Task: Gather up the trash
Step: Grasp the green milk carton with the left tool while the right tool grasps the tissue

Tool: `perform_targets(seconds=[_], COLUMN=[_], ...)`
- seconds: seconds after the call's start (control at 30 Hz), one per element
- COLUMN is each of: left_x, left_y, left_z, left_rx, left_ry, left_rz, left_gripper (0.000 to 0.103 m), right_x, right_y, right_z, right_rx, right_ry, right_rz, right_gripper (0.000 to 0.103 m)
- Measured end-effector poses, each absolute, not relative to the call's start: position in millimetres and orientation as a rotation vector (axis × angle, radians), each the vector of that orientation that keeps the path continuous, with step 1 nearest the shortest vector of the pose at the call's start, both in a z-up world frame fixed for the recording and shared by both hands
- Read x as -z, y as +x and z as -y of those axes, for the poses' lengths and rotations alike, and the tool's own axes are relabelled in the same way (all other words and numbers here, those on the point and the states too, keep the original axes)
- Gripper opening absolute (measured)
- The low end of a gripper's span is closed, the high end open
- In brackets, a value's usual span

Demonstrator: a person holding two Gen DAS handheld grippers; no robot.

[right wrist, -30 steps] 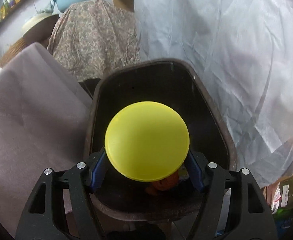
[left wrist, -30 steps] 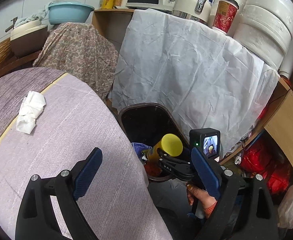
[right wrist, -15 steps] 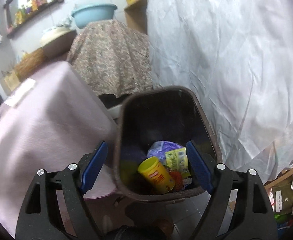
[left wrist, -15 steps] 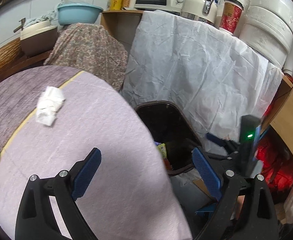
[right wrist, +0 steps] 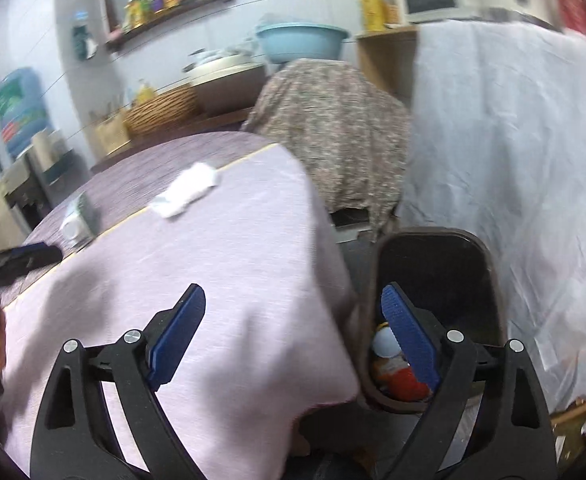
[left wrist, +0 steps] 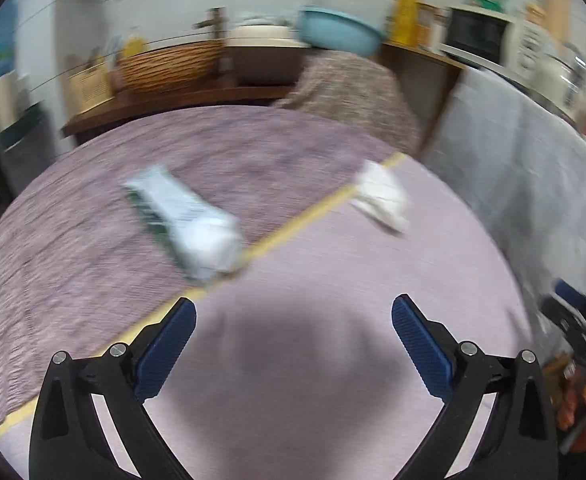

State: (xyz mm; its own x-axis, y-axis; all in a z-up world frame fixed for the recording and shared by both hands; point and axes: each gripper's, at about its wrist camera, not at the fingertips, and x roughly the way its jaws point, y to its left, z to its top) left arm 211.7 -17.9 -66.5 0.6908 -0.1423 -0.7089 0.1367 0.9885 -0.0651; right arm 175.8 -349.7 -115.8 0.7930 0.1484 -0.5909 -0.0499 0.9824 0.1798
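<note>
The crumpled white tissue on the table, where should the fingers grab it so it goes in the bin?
Pinch the crumpled tissue across its raised, bunched middle, coming straight down from above. It lies loose and low on the tablecloth, so a side approach would probably just push it along. The left gripper is open and empty, facing that way.

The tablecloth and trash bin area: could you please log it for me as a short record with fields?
table: purple tablecloth with a yellow stripe
trash on table: crumpled tissue; white wrapper, apart from it
trash bin: dark, beside the table, holds trash
left gripper: open, nothing between the fingers, jaws just opened further
right gripper: open, empty, jaws just opened further
</note>
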Motion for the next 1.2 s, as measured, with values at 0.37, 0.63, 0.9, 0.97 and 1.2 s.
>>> perform_targets(seconds=[0.37, 0.63, 0.9, 0.97, 1.2], left_x=[66, 88, 83, 78, 63], left_y=[307, 330, 300, 281, 221], left_z=[-35, -22, -3, 3, 8], left_rx=[-0.026, -0.028, 0.125, 0.166, 0.23], left_ry=[-0.136, -0.055, -0.027, -0.027, -0.054], left_rz=[-0.972, -1.046, -1.006, -0.979, -0.879], left_gripper=[0.095, 0.055, 0.051, 0.051, 0.051], right_x=[108, 108, 109, 109, 99], right_y=[173, 175, 195, 208, 274], right_z=[289, 279, 276, 273, 238], right_rx=[-0.212, -0.223, -0.256, -0.276, -0.331], right_ry=[0.035, -0.002, 0.021, 0.043, 0.004], right_rz=[-0.66, -0.676, -0.712, -0.732, -0.794], right_gripper=[0.089, 0.089, 0.089, 0.089, 0.089])
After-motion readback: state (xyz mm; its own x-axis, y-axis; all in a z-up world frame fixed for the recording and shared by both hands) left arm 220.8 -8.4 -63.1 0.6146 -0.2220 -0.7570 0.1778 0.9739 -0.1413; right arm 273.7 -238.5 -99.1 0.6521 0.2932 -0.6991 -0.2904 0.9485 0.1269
